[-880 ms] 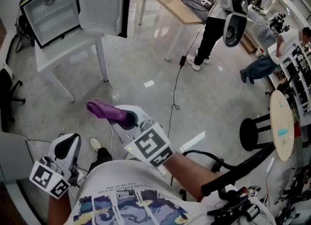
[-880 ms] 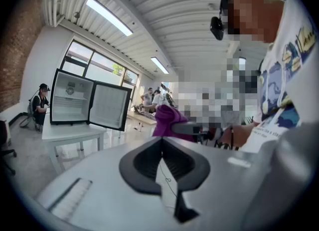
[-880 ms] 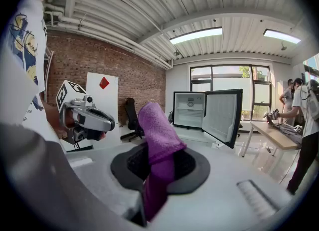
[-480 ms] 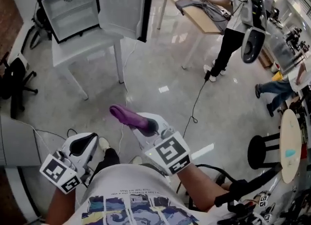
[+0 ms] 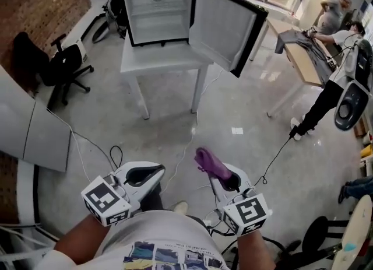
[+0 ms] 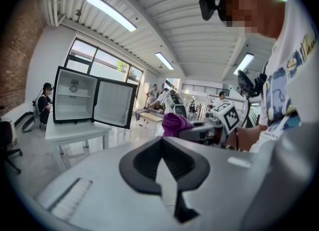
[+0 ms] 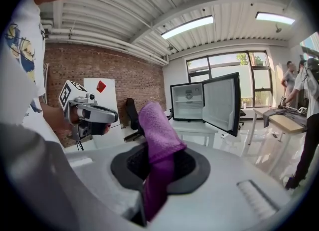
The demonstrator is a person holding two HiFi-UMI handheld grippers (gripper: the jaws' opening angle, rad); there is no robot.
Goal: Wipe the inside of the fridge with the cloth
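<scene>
A small black fridge (image 5: 158, 11) stands on a white table (image 5: 166, 59) at the far side of the room, its door (image 5: 224, 27) swung open to the right and its white inside bare. It also shows in the right gripper view (image 7: 188, 101) and the left gripper view (image 6: 72, 100). My right gripper (image 5: 222, 175) is shut on a purple cloth (image 5: 211, 162), which sticks up out of its jaws (image 7: 157, 140). My left gripper (image 5: 143, 174) is shut with nothing in it. Both are held low near my body, well short of the fridge.
A black office chair (image 5: 44, 62) stands left of the table. A grey panel (image 5: 32, 129) leans at the left, with cables (image 5: 96, 146) on the floor. A long wooden table (image 5: 306, 56) and people are at the right. Bare floor lies between me and the fridge.
The view has swung so the fridge and its table now lie straight ahead instead of at the far left. Both grippers kept their hold and stayed low in front of me.
</scene>
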